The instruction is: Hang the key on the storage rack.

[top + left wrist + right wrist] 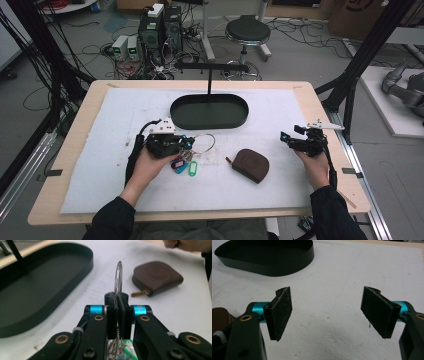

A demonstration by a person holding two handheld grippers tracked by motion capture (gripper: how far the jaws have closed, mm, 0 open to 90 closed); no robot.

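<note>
I count one wire key ring (118, 277), a thin silvery loop pinched between the closed jaws of my left gripper (186, 143), which sits on the white foam mat (100, 165) at its left-centre. From the high view the loop (204, 143) lies out to the right of the jaws, and three plastic key tags hang below them: one dark red (176, 163), one blue (182, 168), one green (192, 168). The left gripper view shows the loop edge-on, standing up past the jaw tips, with a tangle of wire and a scrap of green beneath the jaws; the tags themselves I cannot make out there.

One brown zip pouch (250, 165) lies flat on the mat just right of the tags, apart from them. The high view gives its rounded, D-like outline; the left gripper view adds a smooth leathery skin, a stamped circle on its face and a brass zip pull (146, 292).

One black oval tray (235, 123) with a low upright wall rests beyond both, at the mat's far middle, and a black T-shaped stand (209, 67) rises behind it.

My right gripper (292, 141) is held near the mat's right edge, well apart from the pouch. Its jaws stand wide with nothing between them, and the right gripper view shows what the high view cannot: two rough, felt-like black pads (280, 312) and the pitted, grainy foam surface.
</note>
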